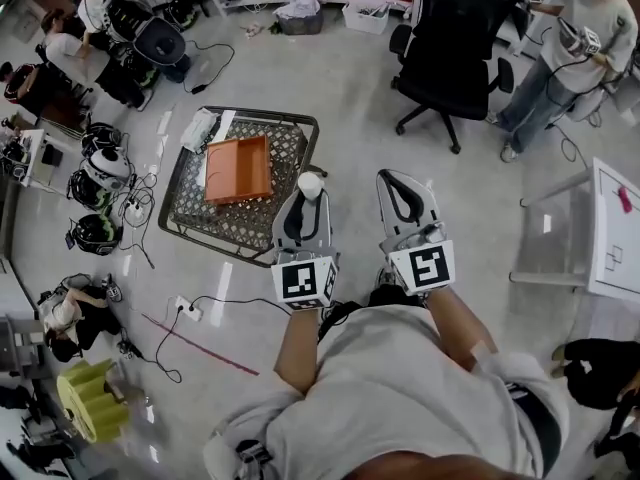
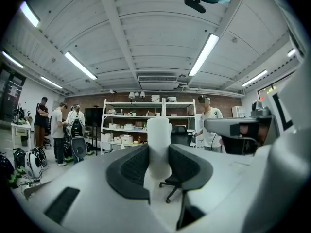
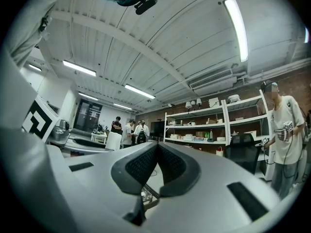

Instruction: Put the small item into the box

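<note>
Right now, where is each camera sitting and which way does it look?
Head view: on the person's head, facing steeply down at the shiny grey floor and black wire basket holding the orange plastic box; arms, left gripper and right gripper show.
Left gripper view: on that gripper, facing along its jaws, shut on the small white cylinder, towards white metal shelves.
Right gripper view: on that gripper, facing across the room along its shut jaws.
Shared: both gripper views show the shelves, black office chair and the person's black head camera overhead.
</note>
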Tool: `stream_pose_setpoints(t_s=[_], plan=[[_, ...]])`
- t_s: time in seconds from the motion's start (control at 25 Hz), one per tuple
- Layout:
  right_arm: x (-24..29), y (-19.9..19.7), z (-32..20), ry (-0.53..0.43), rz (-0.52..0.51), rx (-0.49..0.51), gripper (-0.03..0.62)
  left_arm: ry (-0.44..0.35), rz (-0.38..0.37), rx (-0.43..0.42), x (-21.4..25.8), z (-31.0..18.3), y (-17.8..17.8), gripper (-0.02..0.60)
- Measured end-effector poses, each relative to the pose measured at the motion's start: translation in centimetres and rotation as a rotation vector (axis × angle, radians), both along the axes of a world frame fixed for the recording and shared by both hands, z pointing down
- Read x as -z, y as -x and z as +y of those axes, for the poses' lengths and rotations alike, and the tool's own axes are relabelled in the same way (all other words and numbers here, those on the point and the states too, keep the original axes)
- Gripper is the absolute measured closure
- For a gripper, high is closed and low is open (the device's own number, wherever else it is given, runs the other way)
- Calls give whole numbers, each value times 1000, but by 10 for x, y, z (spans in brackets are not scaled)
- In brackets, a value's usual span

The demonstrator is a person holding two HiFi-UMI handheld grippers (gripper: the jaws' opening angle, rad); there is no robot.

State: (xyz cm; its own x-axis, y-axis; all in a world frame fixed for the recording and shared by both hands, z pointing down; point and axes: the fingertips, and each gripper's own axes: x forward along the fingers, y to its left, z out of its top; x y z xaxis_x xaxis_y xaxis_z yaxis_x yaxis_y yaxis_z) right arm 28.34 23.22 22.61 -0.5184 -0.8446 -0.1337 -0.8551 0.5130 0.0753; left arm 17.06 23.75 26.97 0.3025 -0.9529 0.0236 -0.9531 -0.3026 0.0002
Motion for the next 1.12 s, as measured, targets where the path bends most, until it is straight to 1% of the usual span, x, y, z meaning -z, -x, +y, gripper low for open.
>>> stream_pose_setpoints(t_s=[0.32,0.44,0.56,0.8,0.96,1.12], plan=[[-9,-48,-18,18,-22,43,591,15,-19,29,-6,-17,-45,451],[-15,-57,-26,14,-25,55,591,28,-33,42,-11,-19,-54,451],[-19,-54,-31,38,-43,75,591,43,-43,60,-15,-21,-52,451],[-26,-39,-48,54,-31,100,591,59,-33,90,-22,-35,-36,451],[-32,-31,-67,59,-11,98,591,68,-16,81,-30,-56,-29,451],[-38,-21,-94,66,17,93,591,75,-1,70,-36,-88,-21,451]])
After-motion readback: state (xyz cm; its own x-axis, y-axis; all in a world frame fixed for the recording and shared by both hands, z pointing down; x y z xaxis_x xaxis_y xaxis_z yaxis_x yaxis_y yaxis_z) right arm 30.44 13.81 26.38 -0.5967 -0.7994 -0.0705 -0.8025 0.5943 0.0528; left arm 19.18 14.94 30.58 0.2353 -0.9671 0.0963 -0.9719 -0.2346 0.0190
